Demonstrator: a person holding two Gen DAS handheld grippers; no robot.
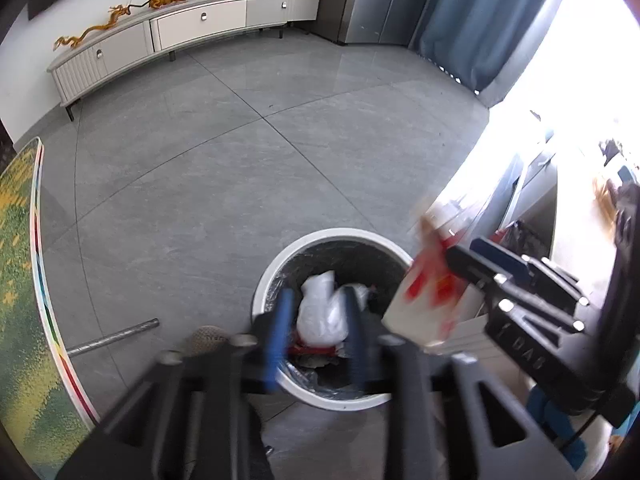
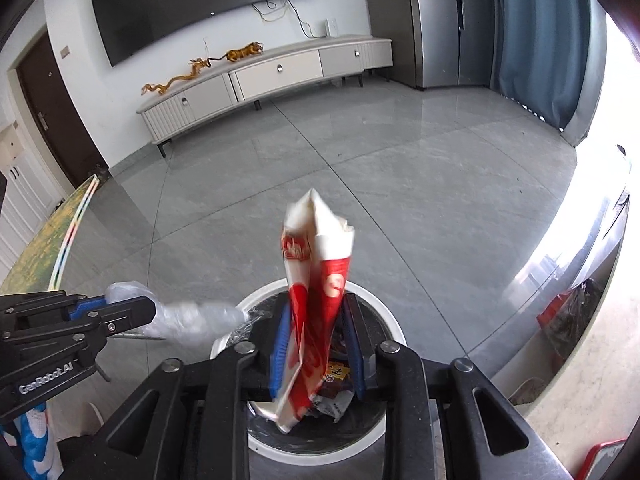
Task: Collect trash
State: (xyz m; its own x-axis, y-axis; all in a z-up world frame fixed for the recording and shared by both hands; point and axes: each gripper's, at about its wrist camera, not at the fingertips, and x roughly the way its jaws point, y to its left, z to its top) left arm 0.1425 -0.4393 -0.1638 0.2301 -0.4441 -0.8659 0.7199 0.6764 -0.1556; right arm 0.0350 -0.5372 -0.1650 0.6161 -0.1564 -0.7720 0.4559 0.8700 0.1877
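Hovering over the bin (image 1: 320,234), the left fingers (image 1: 318,294) stood open, a pale plastic bag (image 1: 320,316) showing between them, above or in the bin's black liner; I couldn't tell whether it still touched them. At three o'clock from them, the right fingers (image 2: 319,304) stood partly open around a red-and-white wrapper (image 2: 320,264) pointing toward twelve o'clock, its lower end over the bin. Whether the fingers still pinched it, I couldn't tell.
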